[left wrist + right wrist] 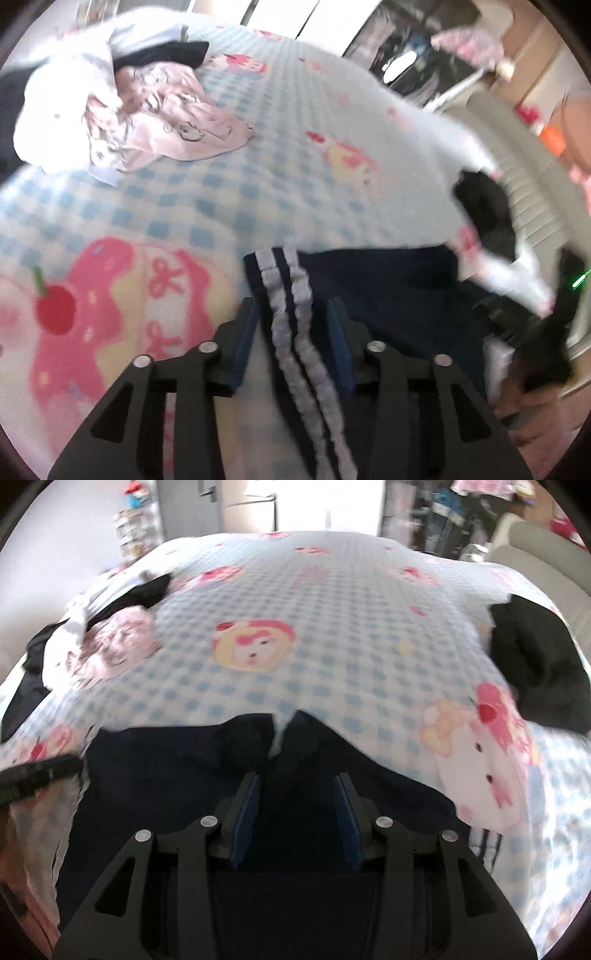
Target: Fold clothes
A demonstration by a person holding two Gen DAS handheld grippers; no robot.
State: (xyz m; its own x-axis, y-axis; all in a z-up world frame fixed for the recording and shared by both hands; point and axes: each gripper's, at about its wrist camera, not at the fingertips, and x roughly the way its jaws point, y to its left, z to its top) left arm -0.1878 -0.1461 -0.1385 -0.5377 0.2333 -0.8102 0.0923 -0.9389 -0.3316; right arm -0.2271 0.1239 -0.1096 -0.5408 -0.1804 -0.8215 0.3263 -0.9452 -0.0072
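A navy garment [373, 280] with two white ruffled stripes [284, 295] lies on the bed's near edge. My left gripper [291, 306] is open, and the striped edge runs between its blue pads [245, 332] without being pinched. In the right wrist view the same navy garment [166, 775] spreads under my right gripper [299, 779], which is open just above the cloth. A black, blurred shape at the left edge of that view is probably the left gripper [37, 771].
The bed has a blue-checked cartoon sheet [229, 177] [332, 609]. A pile of pink, white and dark clothes [147, 107] [110, 638] sits far left. A black garment [484, 210] [535, 664] lies at the right edge. A grey sofa [546, 565] stands beyond.
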